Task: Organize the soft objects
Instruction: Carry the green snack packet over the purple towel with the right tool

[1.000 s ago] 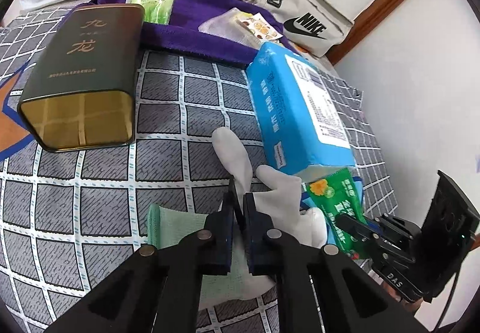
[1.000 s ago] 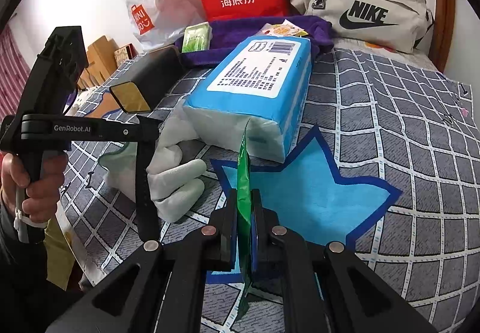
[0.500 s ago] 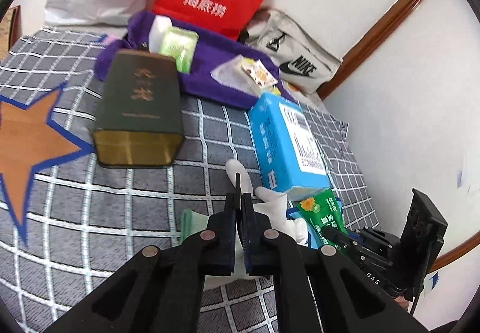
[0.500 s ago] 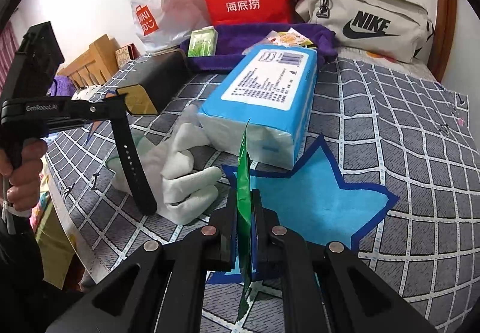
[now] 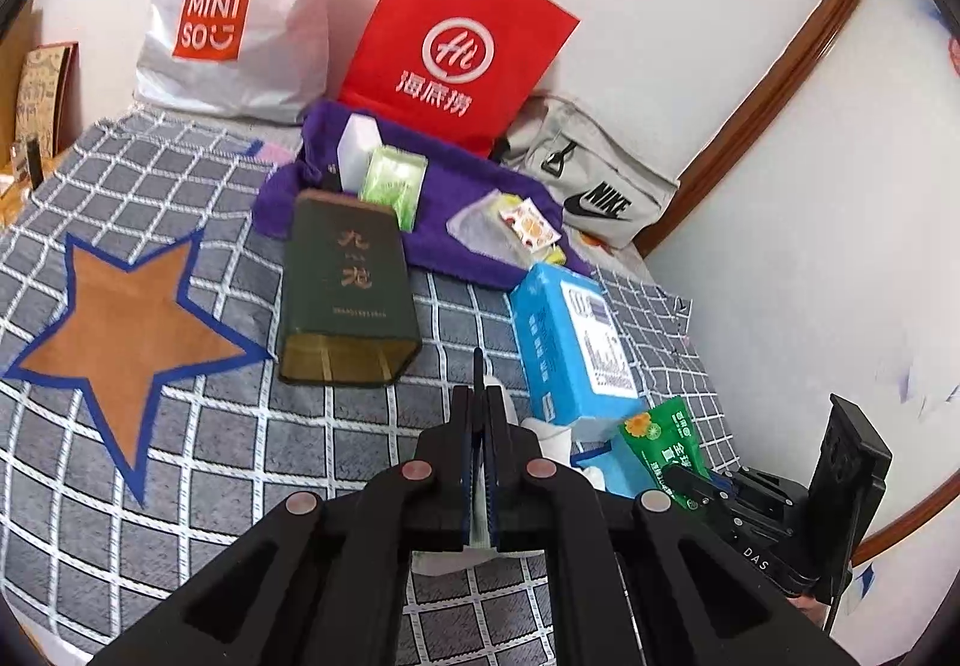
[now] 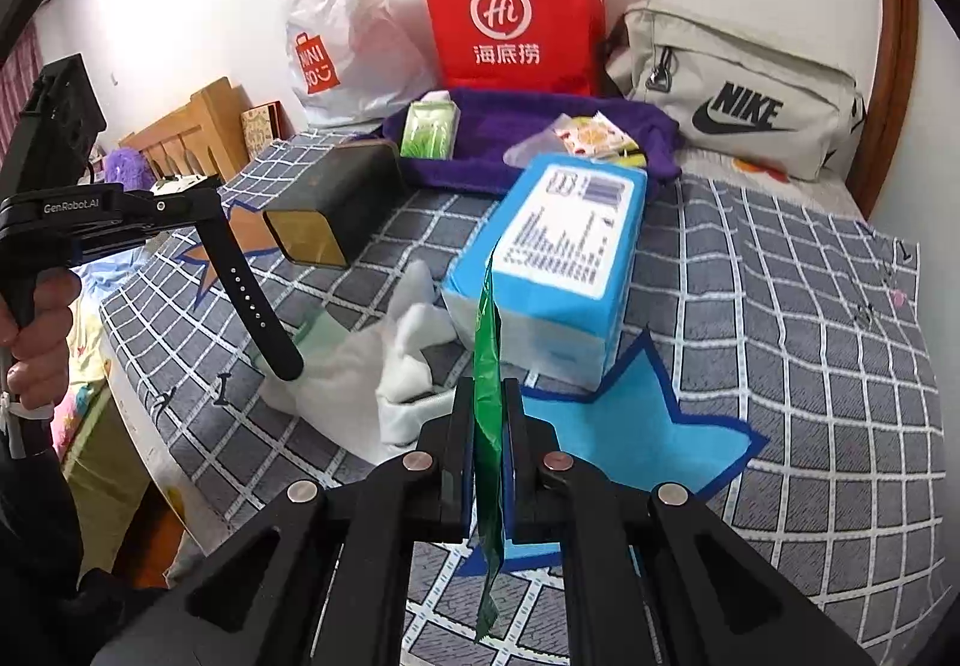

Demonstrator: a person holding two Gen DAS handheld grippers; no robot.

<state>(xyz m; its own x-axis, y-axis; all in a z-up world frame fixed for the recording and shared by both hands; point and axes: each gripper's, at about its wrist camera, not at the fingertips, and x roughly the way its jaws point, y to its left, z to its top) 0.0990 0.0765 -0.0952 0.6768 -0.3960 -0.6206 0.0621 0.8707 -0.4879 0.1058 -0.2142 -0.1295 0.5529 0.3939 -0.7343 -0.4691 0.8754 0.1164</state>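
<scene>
My left gripper (image 5: 478, 414) is shut on a black watch strap (image 6: 249, 294) and holds it in the air above the white glove (image 6: 384, 366) on the bed. In the left wrist view the strap (image 5: 477, 366) shows edge-on between the jaws. My right gripper (image 6: 487, 408) is shut on a green sachet (image 6: 487, 366), which also shows in the left wrist view (image 5: 663, 441). It hovers above the blue star patch (image 6: 636, 426), beside the blue tissue pack (image 6: 558, 252). A pale green cloth (image 6: 318, 330) lies under the glove.
A dark green tin (image 5: 345, 282) lies on its side on the checked bedspread (image 5: 210, 456). A purple towel (image 5: 456, 222) with small packets, a red paper bag (image 5: 450, 48), a Miniso bag (image 5: 234, 12) and a Nike bag (image 5: 591, 186) sit by the wall. An orange star patch (image 5: 120, 312) lies left.
My left gripper has risen and drawn back from the glove, with the watch strap in its jaws. My right gripper has lifted slightly with the green sachet.
</scene>
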